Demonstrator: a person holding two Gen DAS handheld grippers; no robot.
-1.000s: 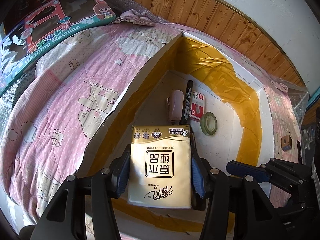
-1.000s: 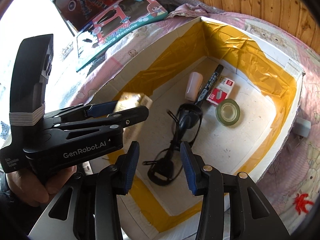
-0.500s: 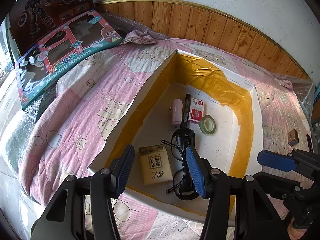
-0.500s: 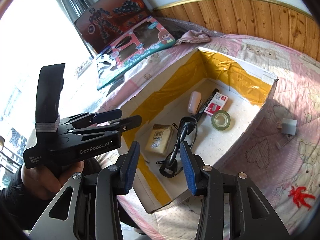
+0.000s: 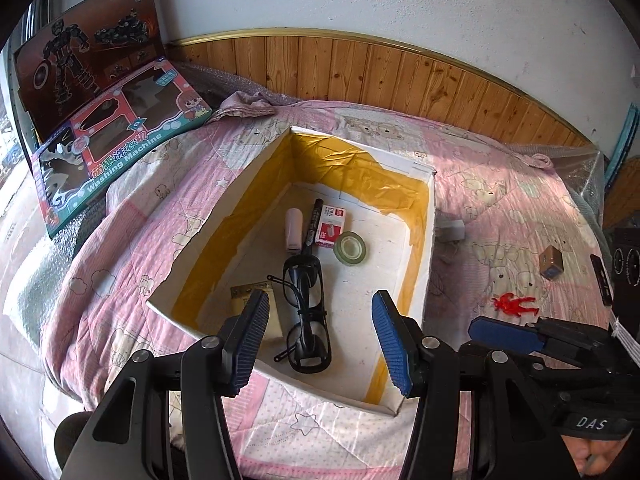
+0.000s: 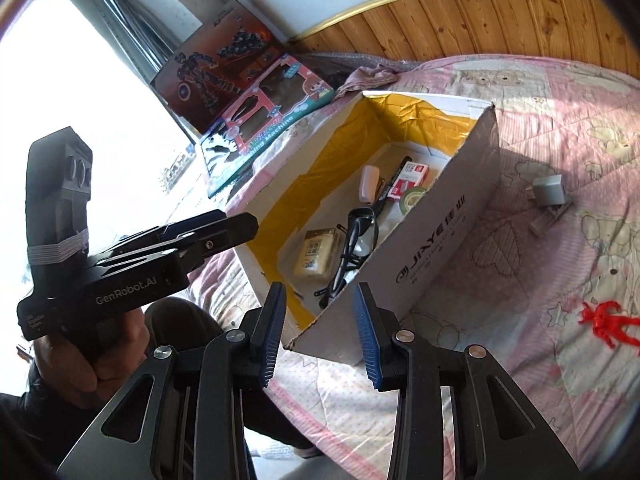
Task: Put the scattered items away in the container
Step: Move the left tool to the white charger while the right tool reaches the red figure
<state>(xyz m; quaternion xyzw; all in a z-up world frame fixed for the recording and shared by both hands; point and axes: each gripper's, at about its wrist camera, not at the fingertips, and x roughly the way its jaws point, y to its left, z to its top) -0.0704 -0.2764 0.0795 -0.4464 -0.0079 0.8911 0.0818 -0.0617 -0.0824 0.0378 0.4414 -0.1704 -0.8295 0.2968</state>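
Left gripper (image 5: 320, 336) fingers spread, empty, above cardboard box (image 5: 424, 248), its near finger hiding part of the tissue pack (image 5: 250, 294), right gripper (image 6: 320, 336) likewise released, red toy figure (image 6: 606, 322) outside the box, detail unclear

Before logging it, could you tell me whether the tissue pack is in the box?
In: the tissue pack lies on the cardboard box floor.

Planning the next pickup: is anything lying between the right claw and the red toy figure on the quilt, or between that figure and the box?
Nothing visible does. The red toy figure lies alone on bare quilt, right of the open right claw. Toward the cardboard box only its upright side wall intervenes, so the figure must go over the rim.
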